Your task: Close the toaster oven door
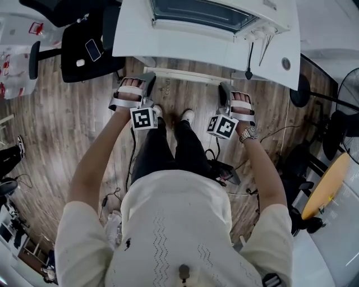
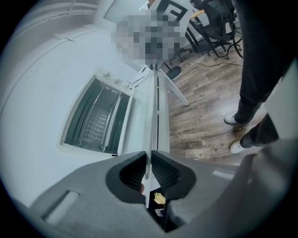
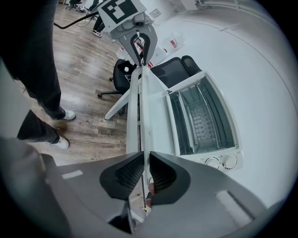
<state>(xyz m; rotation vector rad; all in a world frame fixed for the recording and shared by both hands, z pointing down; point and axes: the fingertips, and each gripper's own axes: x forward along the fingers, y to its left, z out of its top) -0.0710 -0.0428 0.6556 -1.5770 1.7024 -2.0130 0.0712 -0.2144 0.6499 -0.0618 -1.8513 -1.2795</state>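
Note:
A white toaster oven [image 1: 202, 14] stands at the back of the white table [image 1: 185, 47]. It also shows in the left gripper view [image 2: 95, 116] and the right gripper view [image 3: 200, 116]. Its glass door looks flush with the knob panel [image 3: 222, 161], and a rack shows through the glass. Both grippers sit at the table's front edge, well short of the oven. My left gripper [image 1: 147, 77] [image 2: 150, 172] has its jaws nearly together, pressing on the thin table edge. My right gripper [image 1: 224, 88] [image 3: 145, 173] clamps the same edge further right.
A black office chair [image 1: 84, 50] with a phone on its seat stands to the left of the table. A black cable [image 1: 249, 61] hangs over the table's front. A fan [image 1: 350, 112] and a yellow round top [image 1: 325, 185] are at the right. My legs stand on the wood floor.

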